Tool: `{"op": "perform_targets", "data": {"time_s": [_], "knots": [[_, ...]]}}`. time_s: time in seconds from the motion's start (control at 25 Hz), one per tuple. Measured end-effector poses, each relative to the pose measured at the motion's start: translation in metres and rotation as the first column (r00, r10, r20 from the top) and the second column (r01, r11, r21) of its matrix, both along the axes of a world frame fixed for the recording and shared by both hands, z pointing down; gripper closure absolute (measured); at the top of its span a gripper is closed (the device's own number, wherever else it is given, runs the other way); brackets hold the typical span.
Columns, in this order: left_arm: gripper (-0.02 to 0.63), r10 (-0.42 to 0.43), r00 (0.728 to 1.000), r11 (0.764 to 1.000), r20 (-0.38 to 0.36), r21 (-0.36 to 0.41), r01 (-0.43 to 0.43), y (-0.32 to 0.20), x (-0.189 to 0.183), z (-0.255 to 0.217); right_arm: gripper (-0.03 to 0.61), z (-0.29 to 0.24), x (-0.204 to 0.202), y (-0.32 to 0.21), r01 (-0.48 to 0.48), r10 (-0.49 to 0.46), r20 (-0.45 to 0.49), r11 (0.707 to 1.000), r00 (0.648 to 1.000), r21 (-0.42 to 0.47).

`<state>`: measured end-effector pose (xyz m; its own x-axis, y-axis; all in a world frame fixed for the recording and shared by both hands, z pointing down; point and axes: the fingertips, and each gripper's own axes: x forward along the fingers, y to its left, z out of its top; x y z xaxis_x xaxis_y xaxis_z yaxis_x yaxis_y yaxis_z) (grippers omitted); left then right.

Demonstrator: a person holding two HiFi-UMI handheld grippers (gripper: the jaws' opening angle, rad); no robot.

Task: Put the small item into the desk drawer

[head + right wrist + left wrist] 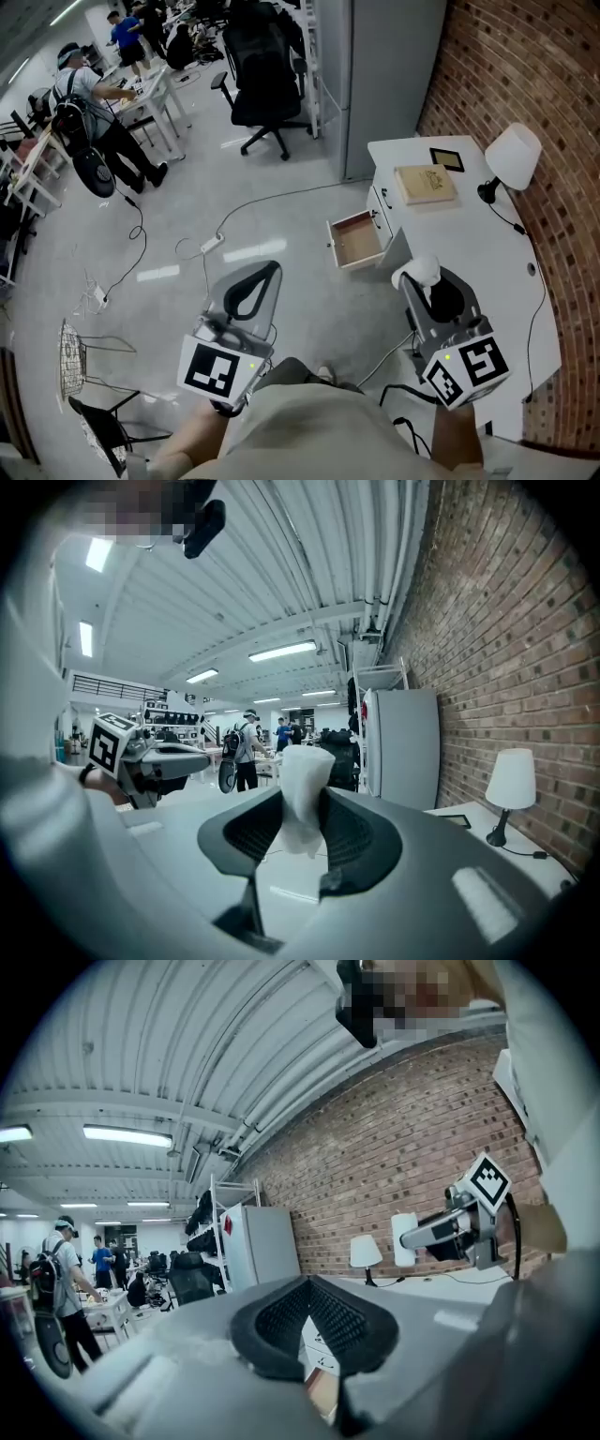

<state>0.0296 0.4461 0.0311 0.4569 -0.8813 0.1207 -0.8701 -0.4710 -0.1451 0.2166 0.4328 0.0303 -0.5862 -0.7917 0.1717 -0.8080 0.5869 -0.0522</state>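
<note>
Left tool [271,270]: jaws closed tip to tip with nothing between them. It is held over the floor [187,206], well left of the drawer.
Right tool [421,281]: clamped on the item, with a pad pressing each side. It is held above the table's left edge.
Item [418,271]: small, white and soft-looking. It sticks out past the jaw tips and is up in the air, not in the drawer.
Drawer [358,240]: pulled out from the table's left side, with a bare tan inside. It lies ahead and left of the right tool, apart from it.
Table [487,253]: white, set along the brick wall [525,66].
On the table: a lamp [511,157], a book [425,184] and a black frame [447,158], all at the far end.
Beyond: a black chair [262,84], and people [89,94] at other tables far left.
</note>
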Motion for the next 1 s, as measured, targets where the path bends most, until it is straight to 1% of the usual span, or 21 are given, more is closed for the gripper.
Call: {"op": "perform_targets", "data": {"time_s": [0.16, 0.32, 0.52, 0.72, 0.88, 1.0], "knots": [[0.611, -0.004, 1.000, 1.000, 0.001, -0.004, 0.004, -0.001, -0.001, -0.001, 0.451, 0.006, 0.003, 0.001, 0.003, -0.003, 0.005, 1.000, 1.000, -0.017], [0.612, -0.004, 1.000, 1.000, 0.022, 0.007, 0.004, -0.003, -0.001, 0.000, 0.451, 0.015, 0.003, 0.000, 0.012, -0.013, -0.019, 0.999, 1.000, -0.043], [0.611, 0.014, 1.000, 1.000, -0.005, -0.014, -0.014, -0.015, -0.001, 0.010, 0.451, 0.023, 0.002, -0.014, -0.006, 0.004, -0.036, 0.998, 0.999, -0.058], [0.611, 0.033, 0.999, 0.999, -0.020, -0.026, -0.034, -0.047, -0.006, 0.019, 0.451, 0.030, -0.004, -0.045, -0.018, 0.014, -0.056, 0.997, 0.998, -0.071], [0.612, 0.046, 0.998, 0.998, -0.035, -0.042, -0.048, -0.085, -0.017, 0.027, 0.453, 0.042, -0.013, -0.081, -0.046, 0.037, -0.084, 0.993, 0.996, -0.105], [0.612, 0.045, 0.998, 0.997, -0.041, -0.061, -0.048, -0.117, -0.028, 0.037, 0.453, 0.056, -0.024, -0.110, -0.052, 0.038, -0.106, 0.990, 0.994, -0.135]]}}
